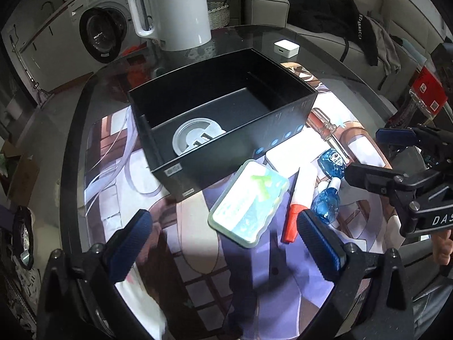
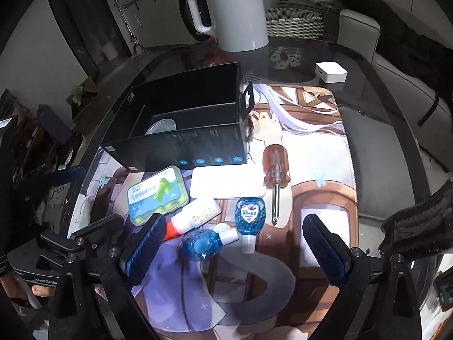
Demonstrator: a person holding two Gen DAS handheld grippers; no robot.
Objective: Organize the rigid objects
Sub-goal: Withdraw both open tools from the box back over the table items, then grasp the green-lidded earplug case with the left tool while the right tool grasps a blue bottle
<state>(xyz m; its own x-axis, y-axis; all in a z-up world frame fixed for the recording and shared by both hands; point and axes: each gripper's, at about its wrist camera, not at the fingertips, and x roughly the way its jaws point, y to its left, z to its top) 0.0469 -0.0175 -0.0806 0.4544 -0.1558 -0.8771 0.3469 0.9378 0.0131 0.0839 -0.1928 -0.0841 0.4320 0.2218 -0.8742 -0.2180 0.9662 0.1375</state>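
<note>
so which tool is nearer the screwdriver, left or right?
Right, as far as these views show. The right tool, open, hovers just short of the screwdriver, whose tip lies between its fingers. The left tool, open, sits past the earplug case, farther off.

A black box (image 2: pixel 181 147) carries a row of small blue icons. The earplug case (image 2: pixel 158 195) is pale green, the screwdriver (image 2: pixel 275 164) handle amber, both bottles (image 2: pixel 250 212) blue (white caps), the kettle (image 2: pixel 235 14) white, the mat (image 2: pixel 311 170) anime-printed.
</note>
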